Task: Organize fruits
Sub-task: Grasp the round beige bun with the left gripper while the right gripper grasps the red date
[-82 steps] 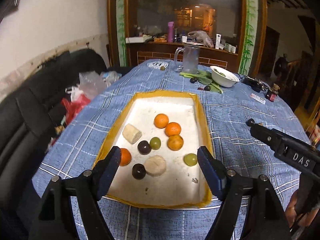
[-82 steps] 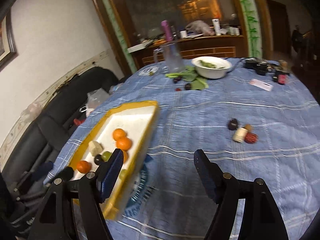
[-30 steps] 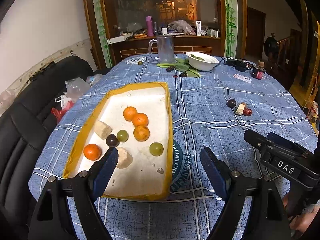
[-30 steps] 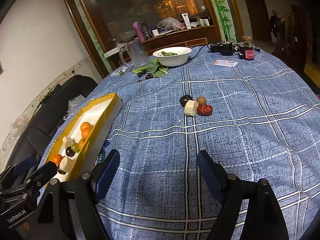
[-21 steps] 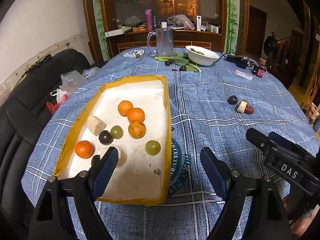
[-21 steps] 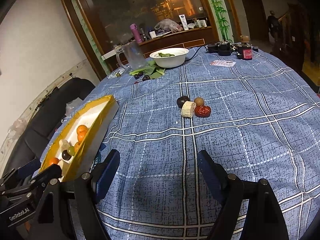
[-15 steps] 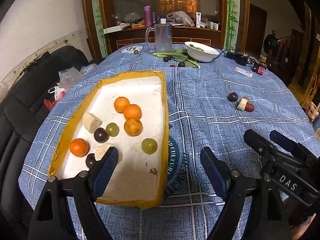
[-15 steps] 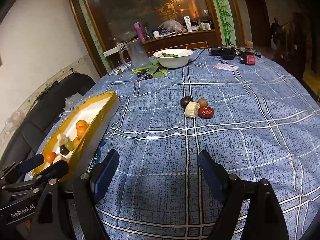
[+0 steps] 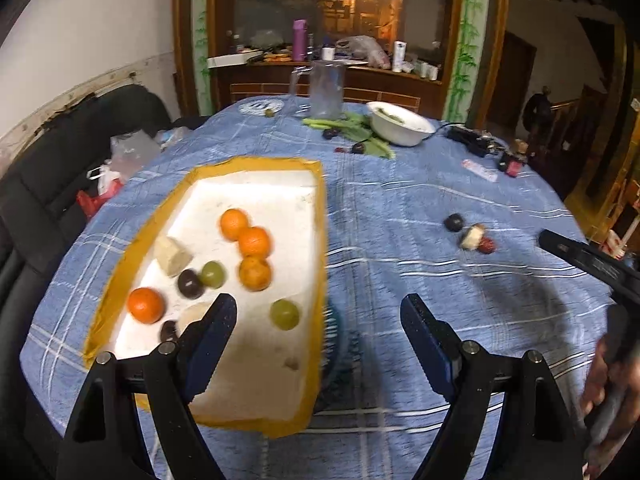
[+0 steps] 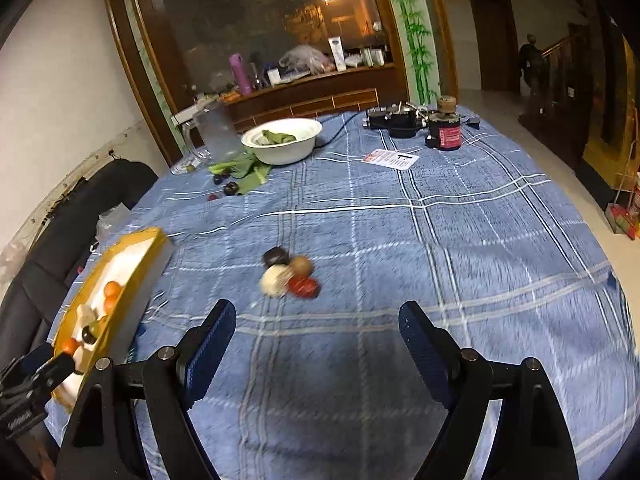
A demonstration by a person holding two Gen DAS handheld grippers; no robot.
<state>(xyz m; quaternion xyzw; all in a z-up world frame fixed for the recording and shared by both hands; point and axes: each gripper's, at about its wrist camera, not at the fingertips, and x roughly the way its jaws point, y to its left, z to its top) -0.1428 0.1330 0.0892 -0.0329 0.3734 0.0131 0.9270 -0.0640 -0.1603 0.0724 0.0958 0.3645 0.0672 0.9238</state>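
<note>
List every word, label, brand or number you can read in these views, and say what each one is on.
Nothing reads clearly right now.
Printed card on the tablecloth: red and black print, too small to read.
Red label on the small can: too small.
Round print on the cloth beside the yellow-rimmed tray: blurred.
Lettering on the left hand-held gripper's body: blurred.

Blue tablecloth (image 10: 460,240) with a white plaid grid. Yellow-rimmed tray (image 9: 132,248), white inside — orange tangerines (image 9: 254,242), green grapes (image 9: 284,314), dark plums (image 9: 189,283). Far off, a white bowl (image 10: 282,142) beside green leaves (image 10: 244,170).
</note>
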